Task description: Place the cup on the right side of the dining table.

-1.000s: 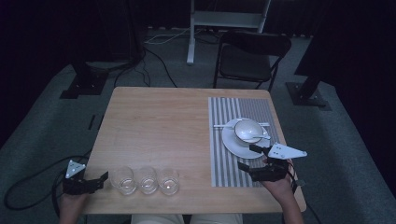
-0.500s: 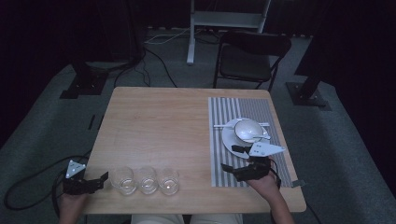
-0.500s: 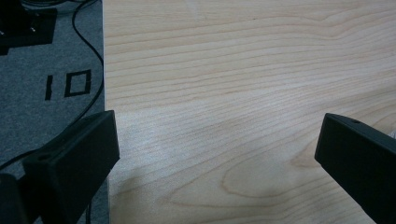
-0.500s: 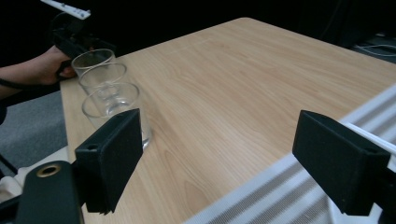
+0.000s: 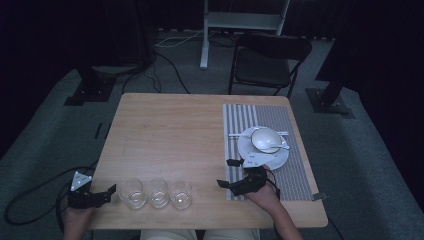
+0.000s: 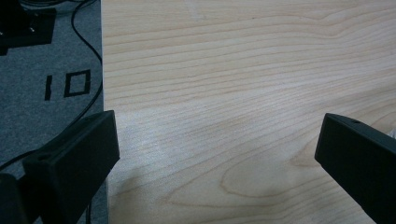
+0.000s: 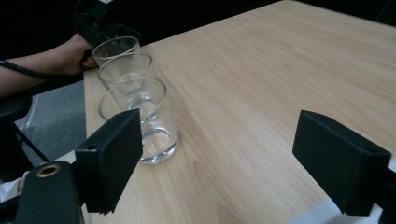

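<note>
1. Three clear glasses stand upright in a row along the near edge of the counter (image 5: 165, 130), toward its near left corner: the left glass (image 5: 131, 192), the middle glass (image 5: 158, 191) and the right glass (image 5: 180, 193); neighbours are just beside each other
2. The left hand-held gripper (image 5: 111, 191) sits at the near left corner of the counter, just left of the left glass, its jaws spread wide and holding nothing; in the left gripper view the jaws frame bare wood at the counter's left edge
3. The right hand-held gripper (image 5: 223, 173) hovers at the near left corner of the striped placemat (image 5: 295, 165), jaws spread wide and empty, pointing toward the glasses
4. In the right gripper view the right glass (image 7: 140, 119) stands just beyond the left-hand jaw, not touched
5. On the placemat near the right edge, a white plate (image 5: 280, 159) carries a bowl (image 5: 265, 138)
</note>
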Tool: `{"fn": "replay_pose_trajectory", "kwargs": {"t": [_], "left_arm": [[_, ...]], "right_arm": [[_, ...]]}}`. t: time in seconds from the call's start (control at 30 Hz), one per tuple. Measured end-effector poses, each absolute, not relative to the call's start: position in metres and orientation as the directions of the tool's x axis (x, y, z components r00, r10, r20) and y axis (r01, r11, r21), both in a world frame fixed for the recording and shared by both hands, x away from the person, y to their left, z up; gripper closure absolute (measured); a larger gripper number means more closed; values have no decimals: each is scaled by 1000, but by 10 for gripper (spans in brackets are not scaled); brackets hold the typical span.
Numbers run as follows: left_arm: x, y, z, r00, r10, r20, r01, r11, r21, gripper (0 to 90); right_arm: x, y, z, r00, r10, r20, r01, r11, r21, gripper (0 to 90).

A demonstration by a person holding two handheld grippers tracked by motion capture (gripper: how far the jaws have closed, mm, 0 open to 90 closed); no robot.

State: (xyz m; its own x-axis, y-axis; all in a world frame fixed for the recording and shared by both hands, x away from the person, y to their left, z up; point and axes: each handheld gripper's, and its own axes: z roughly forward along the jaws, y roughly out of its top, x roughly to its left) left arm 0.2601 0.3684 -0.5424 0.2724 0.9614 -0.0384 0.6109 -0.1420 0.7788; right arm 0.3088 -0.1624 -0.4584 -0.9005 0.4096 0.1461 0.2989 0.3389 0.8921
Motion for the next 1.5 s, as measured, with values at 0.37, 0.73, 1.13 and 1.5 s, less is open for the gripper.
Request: {"fn": "replay_pose_trajectory", "kwargs": {"t": [0.37,0.73,1.13,1.5], "left_arm": [[260,368,-542,277,960,-38,609,-145,779,2],[260,369,-542,284,958,-44,611,-145,778,2],[260,369,-542,293,955,-48,610,-148,778,2],[260,369,-543,297,953,-51,611,-149,778,2]], "right_arm": [[310,-124,-476,-929,329,171,302,401,865,152],[304,-83,-500,-948,239,212,305,476,825,142],[303,-51,-519,-952,203,227,301,515,803,120],[305,-33,-530,-950,209,232,309,523,794,119]]}}
